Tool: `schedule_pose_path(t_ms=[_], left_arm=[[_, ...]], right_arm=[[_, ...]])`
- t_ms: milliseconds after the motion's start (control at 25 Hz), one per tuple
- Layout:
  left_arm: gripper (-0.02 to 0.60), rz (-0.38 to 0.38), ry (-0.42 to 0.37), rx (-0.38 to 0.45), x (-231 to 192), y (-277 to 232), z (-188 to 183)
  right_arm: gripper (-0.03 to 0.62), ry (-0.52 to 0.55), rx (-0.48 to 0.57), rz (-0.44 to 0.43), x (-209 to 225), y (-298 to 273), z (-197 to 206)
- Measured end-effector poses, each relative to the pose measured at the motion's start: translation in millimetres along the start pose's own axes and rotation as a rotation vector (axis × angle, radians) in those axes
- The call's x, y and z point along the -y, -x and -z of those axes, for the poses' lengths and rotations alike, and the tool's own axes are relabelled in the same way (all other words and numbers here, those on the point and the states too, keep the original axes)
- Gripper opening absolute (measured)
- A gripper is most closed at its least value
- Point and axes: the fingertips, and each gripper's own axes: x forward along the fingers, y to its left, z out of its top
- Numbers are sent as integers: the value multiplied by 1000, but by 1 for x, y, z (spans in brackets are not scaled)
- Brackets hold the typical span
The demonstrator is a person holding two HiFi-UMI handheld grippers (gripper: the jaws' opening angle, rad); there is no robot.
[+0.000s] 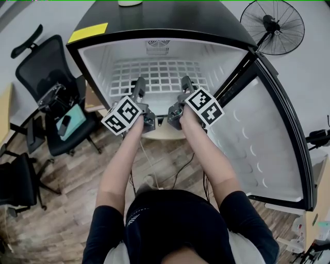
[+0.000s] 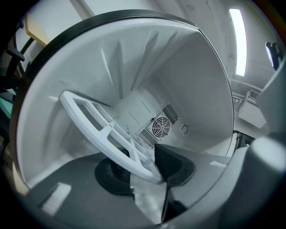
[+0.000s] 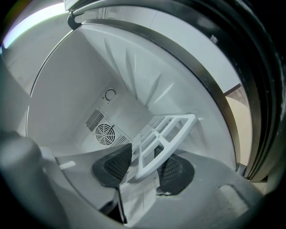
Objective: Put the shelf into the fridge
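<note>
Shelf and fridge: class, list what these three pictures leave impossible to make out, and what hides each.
1. Head view: where the left gripper and right gripper meet the shelf, hidden under their own bodies.
2. Left gripper view: whether the pads press the shelf rim; the rim covers one pad.
3. Head view: the pale object on the fridge top, cut off by the upper edge.

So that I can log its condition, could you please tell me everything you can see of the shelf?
The shelf is a flat white grid, plastic by its look, with a thicker rim around rows of rectangular openings. It lies about level inside the open fridge, reaching nearly from wall to wall. Its front rim sits between the claws of the left gripper and the right gripper. The right claw's pads stand apart rather than pinching it.
</note>
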Motion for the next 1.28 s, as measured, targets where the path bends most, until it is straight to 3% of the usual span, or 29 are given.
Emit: schedule_pose_path(t_ms=[400, 760, 1280], left_arm=[[156, 6, 4, 36, -5, -11, -3], [156, 10, 21, 15, -7, -16, -3], [152, 52, 138, 45, -4, 1, -1]], right_arm=[[163, 6, 10, 3, -1, -12, -2], [164, -4, 11, 12, 0, -15, -3], [158, -51, -15, 8, -4, 5, 6]])
